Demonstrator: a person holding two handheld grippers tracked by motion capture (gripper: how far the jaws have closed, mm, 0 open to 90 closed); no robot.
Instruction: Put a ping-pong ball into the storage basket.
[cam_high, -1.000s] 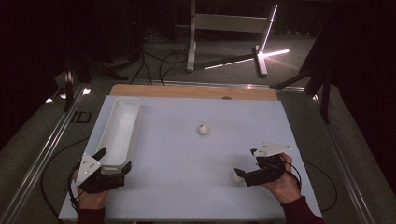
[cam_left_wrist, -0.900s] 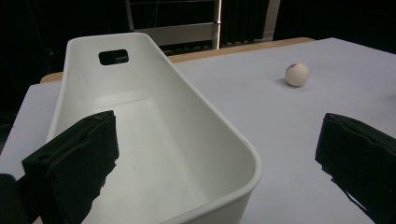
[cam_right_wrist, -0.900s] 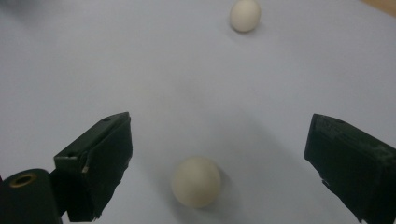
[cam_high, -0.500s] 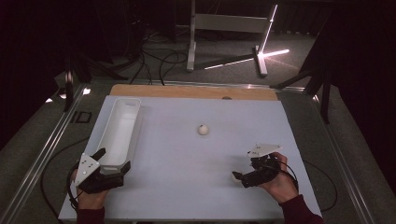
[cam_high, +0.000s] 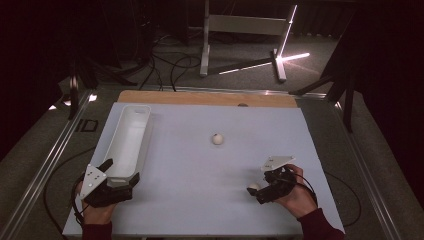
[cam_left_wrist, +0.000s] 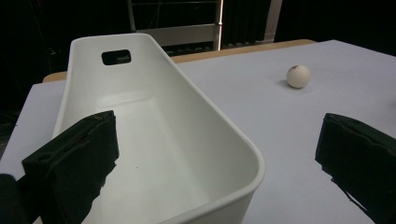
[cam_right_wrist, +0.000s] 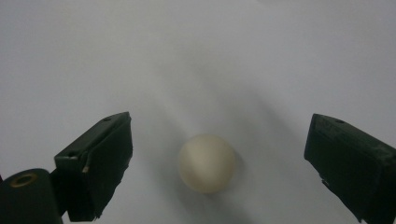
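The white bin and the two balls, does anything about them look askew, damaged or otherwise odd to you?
Nothing stands out. The white bin sits upright and intact; one ball rests mid-table, another ball lies between the right gripper's open jaws.

The counter (cam_high: 200, 165) is a pale, faintly bluish white sheet with a strip of light brown wood along its far edge. The bin (cam_high: 127, 142) is plain glossy white, no pattern. Both balls are cream — the near ball (cam_right_wrist: 207, 163) unmarked, the far ball (cam_high: 217, 139) with a small dark mark. The left gripper (cam_left_wrist: 219, 158) and right gripper (cam_right_wrist: 217, 158) have matt black jaws; each carries a light grey plate — the left one dotted with small dark holes. The sleeve (cam_high: 322, 227) is dark red. The floor (cam_high: 380, 150) is dull grey-green, crossed by black cables.
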